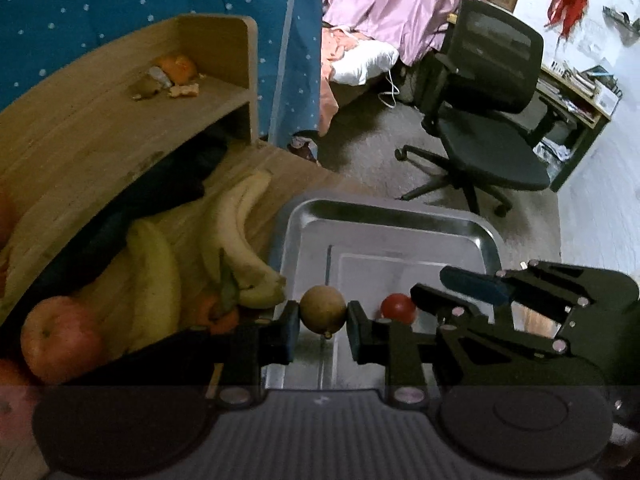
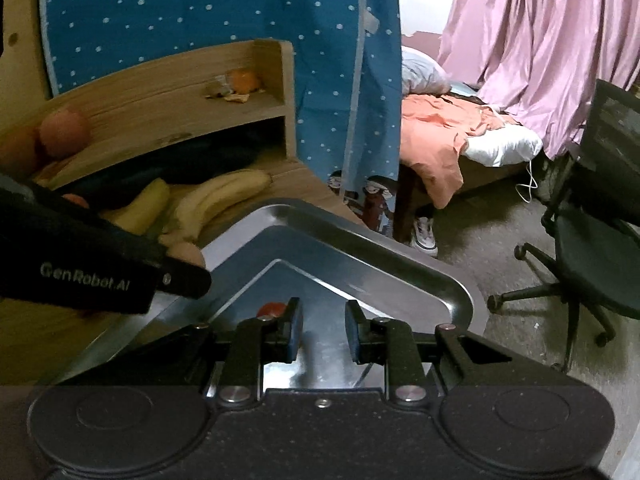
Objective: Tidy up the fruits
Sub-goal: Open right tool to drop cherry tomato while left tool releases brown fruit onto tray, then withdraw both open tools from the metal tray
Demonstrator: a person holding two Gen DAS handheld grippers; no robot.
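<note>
While clamping a brown fruit [image 1: 323, 309], left gripper [image 1: 322, 334] over bare tray [image 1: 400, 216]; right gripper [image 2: 322, 334] parted, empty.

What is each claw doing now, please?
Left claw: closed on a brownish round fruit.
Right claw: open, holding nothing, over the metal tray.

Yellow bananas [image 1: 240, 240], red apple [image 1: 56, 336], red tomato [image 1: 398, 307], brownish-green fruit [image 1: 322, 309]. Shiny silver tray [image 1: 384, 216]. Pale wood desk [image 1: 280, 164]. Blue, white-dotted curtain [image 2: 200, 8]; pink drape [image 2: 540, 40]. Black claw [image 1: 322, 334].
</note>
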